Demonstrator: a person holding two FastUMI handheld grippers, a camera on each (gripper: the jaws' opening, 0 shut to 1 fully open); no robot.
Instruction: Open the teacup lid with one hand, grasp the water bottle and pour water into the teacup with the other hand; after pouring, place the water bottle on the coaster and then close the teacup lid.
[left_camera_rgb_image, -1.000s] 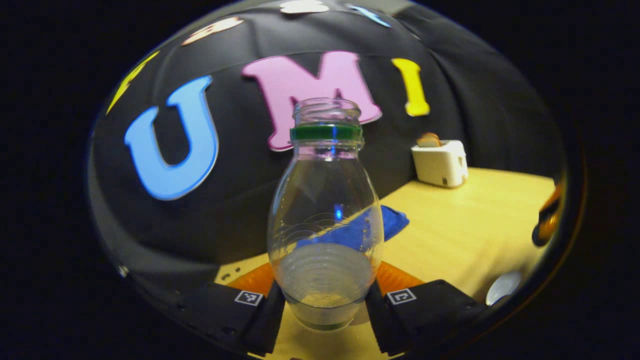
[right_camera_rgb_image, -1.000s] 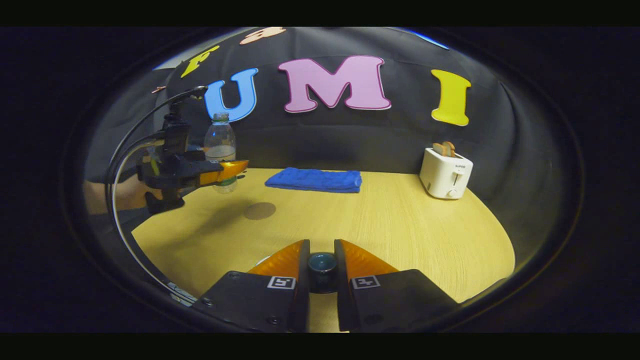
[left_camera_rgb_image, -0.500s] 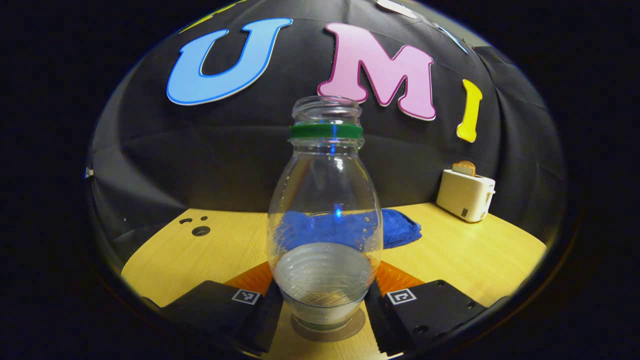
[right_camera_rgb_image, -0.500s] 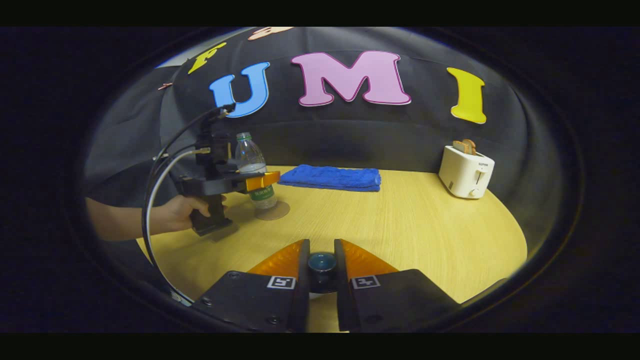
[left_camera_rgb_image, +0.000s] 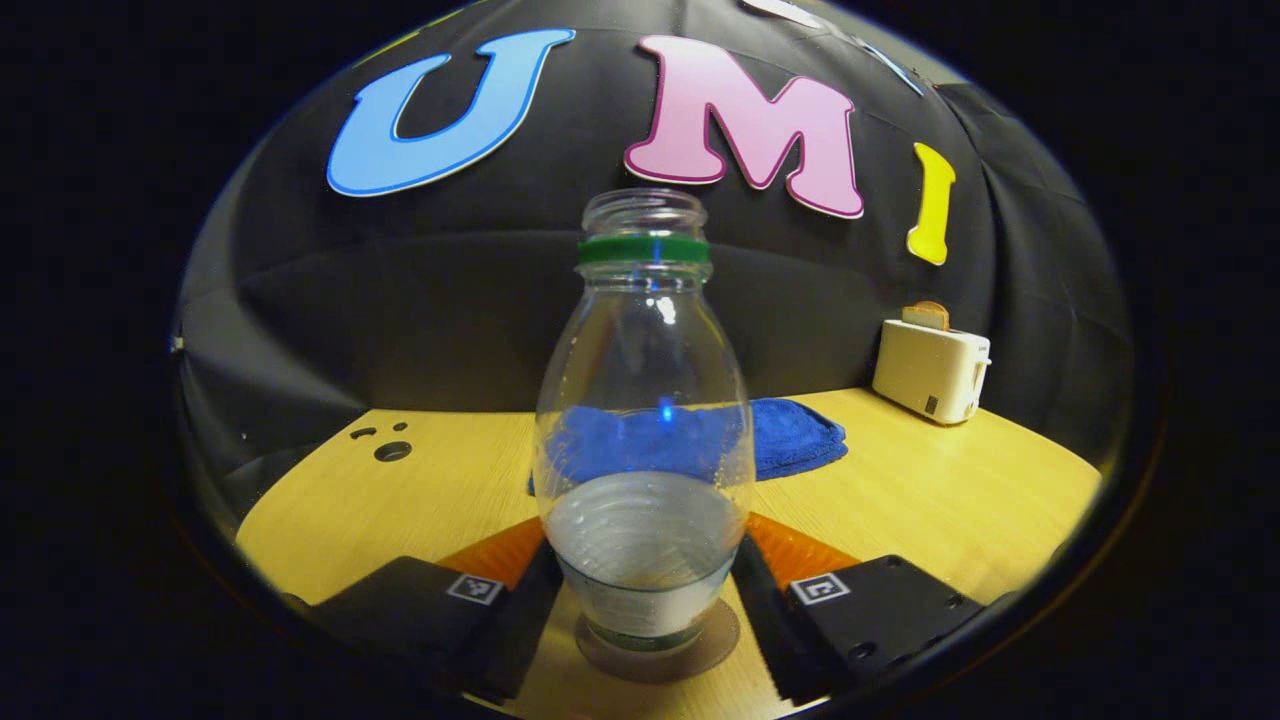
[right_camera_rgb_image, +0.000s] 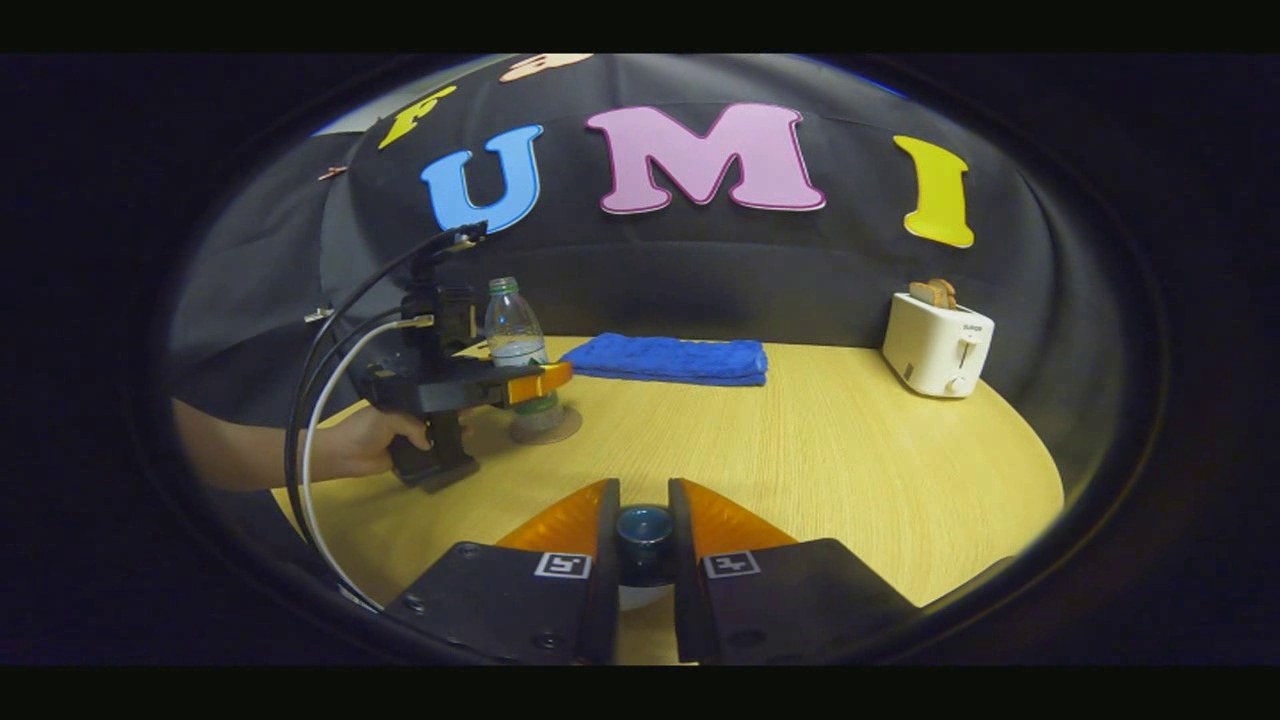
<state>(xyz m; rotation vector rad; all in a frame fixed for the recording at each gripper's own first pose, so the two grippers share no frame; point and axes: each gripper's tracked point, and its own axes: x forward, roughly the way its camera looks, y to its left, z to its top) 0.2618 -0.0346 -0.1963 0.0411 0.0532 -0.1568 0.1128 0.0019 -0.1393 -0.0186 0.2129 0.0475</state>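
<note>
Now our left tongs (left_camera_rgb_image: 645, 590) flank the water bottle (left_camera_rgb_image: 645, 440), which stands upright on the coaster (left_camera_rgb_image: 660, 645) on the bench (right_camera_rgb_image: 800, 440); whether the pads press it, we cannot tell. We should open gently and back straight off. Our right tongs (right_camera_rgb_image: 644, 545) pinch the teacup lid (right_camera_rgb_image: 644, 528).

Bottle on coaster, lid lifted off the cup

I see the water bottle (left_camera_rgb_image: 645, 430) standing upright on the round brown coaster (left_camera_rgb_image: 712, 645), cap off, a green ring at its neck, clear plastic with water low in its belly; in the right gripper view that bottle (right_camera_rgb_image: 516, 340) sits at the table's far left on its coaster (right_camera_rgb_image: 552, 430). The teacup lid (right_camera_rgb_image: 644, 528), its dark blue knob (right_camera_rgb_image: 644, 522) pinched between 2 fingers, shows a pale rim below. I can't make out the teacup itself.
</note>
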